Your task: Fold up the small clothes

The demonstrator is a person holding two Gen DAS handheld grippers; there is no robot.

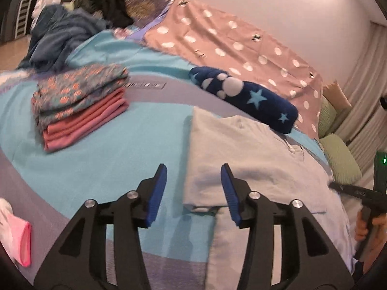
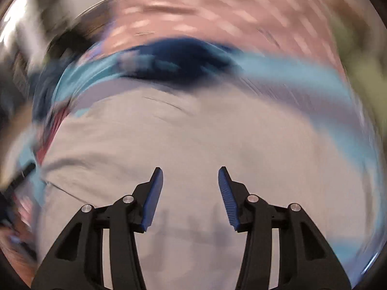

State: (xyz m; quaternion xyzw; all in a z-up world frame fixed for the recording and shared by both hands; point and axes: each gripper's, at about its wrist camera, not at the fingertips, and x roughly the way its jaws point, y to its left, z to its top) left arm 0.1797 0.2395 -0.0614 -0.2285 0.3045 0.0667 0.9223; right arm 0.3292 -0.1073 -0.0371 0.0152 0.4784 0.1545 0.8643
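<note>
**Both grippers free above the pale garment, fold not yet finished**

At the far left edge of the left wrist view a pink sock (image 1: 20, 239) lies on the turquoise bedcover (image 1: 116, 145). Right of it, in the centre left of the frame, sits a stack of folded clothes (image 1: 79, 106), patterned pieces on top of pink ones. At lower centre the left gripper (image 1: 193, 188) has its jaws spread with nothing between them; its blue pads (image 1: 157, 193) straddle the left edge of the pale grey garment (image 1: 254, 159), which spreads across the lower right with one flap doubled over. Above it in the frame lies a navy star-print roll (image 1: 244, 99), touching the garment's far edge. At the right edge a hand (image 1: 370, 224) grips the other tool.

The right wrist view is heavily smeared. The right gripper (image 2: 191, 193) also stands spread and empty over the same pale garment (image 2: 193, 140).

The likely trouble: the loose flap could slide back or bunch if a gripper grazes it, since nothing pins the cloth. A pinch taken in haste may catch the bedcover underneath as well, dragging it. The navy roll sits close enough to be snagged during the next fold.
</note>
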